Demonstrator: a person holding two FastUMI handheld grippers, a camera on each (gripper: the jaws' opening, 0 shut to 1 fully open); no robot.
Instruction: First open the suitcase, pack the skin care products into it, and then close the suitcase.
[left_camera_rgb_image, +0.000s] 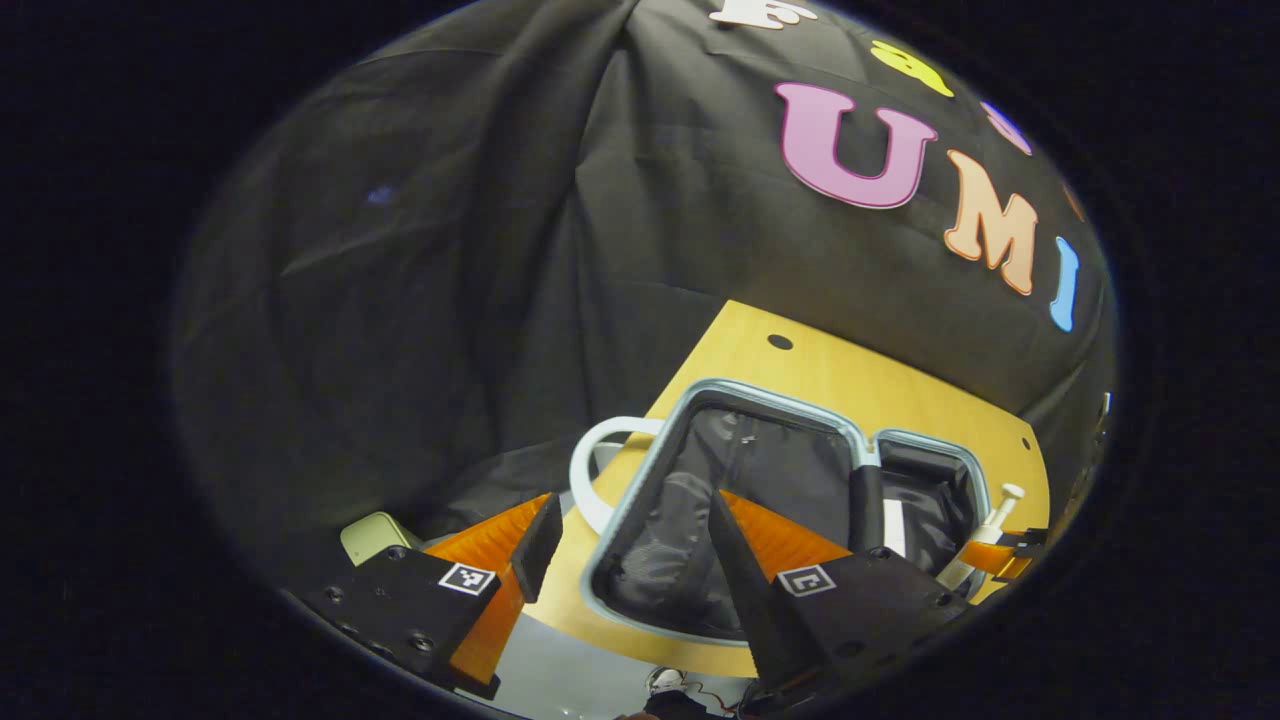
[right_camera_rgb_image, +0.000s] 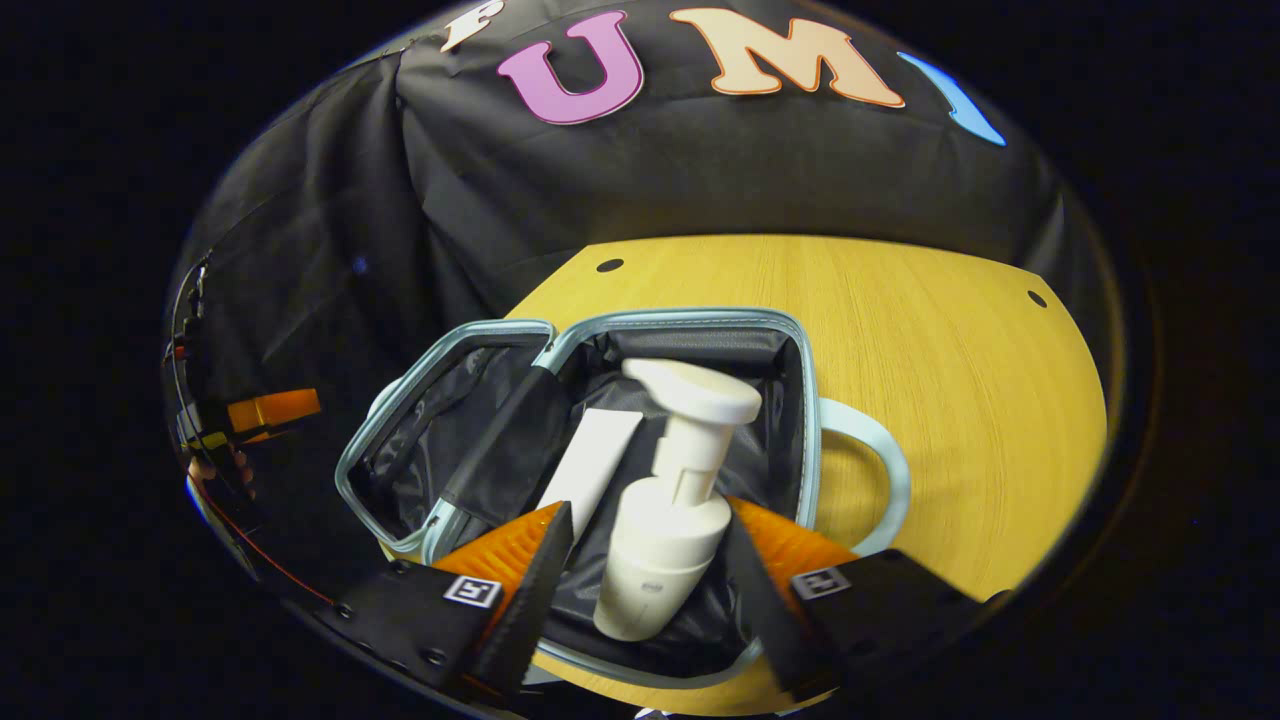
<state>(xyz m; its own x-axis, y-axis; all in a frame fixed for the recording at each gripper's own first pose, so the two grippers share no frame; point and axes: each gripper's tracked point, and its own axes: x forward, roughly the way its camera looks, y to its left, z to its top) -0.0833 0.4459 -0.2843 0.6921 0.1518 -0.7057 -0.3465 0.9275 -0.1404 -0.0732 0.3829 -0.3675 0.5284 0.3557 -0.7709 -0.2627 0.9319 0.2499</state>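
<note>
In the left gripper view I see my left gripper (left_camera_rgb_image: 625, 560) with fingers spread and empty above the open suitcase (left_camera_rgb_image: 640, 470) on the wooden table (left_camera_rgb_image: 800, 370). In the right gripper view, my right gripper (right_camera_rgb_image: 645, 570) has its fingers apart, the white pump bottle (right_camera_rgb_image: 665, 520) between them over the suitcase's lined compartment, though I cannot tell if they press it; a white tube (right_camera_rgb_image: 590, 470) lies just beside.

Legible text: none | pump bottle (right_camera_rgb_image: 662, 530): small mark low on body, too small to be read | left gripper (left_camera_rgb_image: 628, 560): square black-and-white coded markers on both finger mounts, carried no readable characters | right gripper (right_camera_rgb_image: 640, 570): same coded markers on both mounts, no readable characters
</note>
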